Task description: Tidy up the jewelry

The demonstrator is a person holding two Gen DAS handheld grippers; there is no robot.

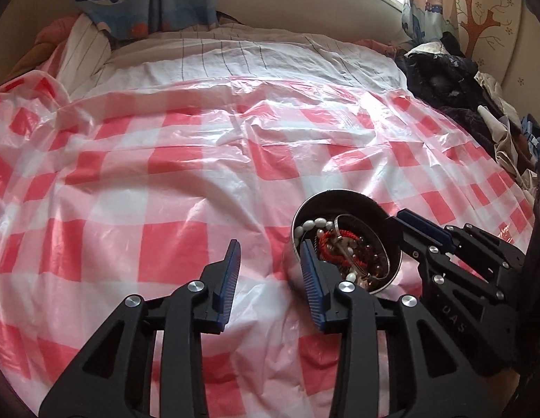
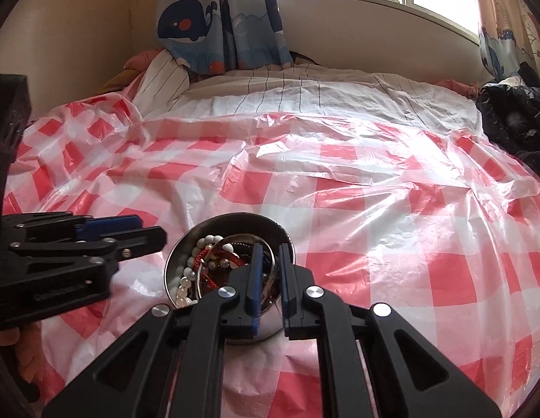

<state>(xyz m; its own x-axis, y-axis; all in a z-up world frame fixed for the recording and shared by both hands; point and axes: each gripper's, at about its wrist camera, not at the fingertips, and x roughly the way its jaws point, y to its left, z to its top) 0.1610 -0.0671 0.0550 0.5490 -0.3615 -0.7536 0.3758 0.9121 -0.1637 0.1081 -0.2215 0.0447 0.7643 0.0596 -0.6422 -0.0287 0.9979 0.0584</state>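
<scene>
Jewelry bowl (image 2: 231,233) rim pinched by R gripper (image 2: 270,278); L gripper (image 1: 270,278) agape | plastic sheet (image 1: 165,160) beyond

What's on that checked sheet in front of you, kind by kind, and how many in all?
Metal bowl, its rim clamped by the right tool: 1
Jewelry heap in the bowl (white beads, red cord, brown beads, metal bangle; tangled, single pieces can't be counted): 1
Tools, counting the open left tool: 2
Total: 4

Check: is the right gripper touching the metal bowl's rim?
Touching. The right wrist view shows the right gripper with its jaws closed across the near wall of the metal bowl, one jaw inside among the jewelry, one outside.
</scene>
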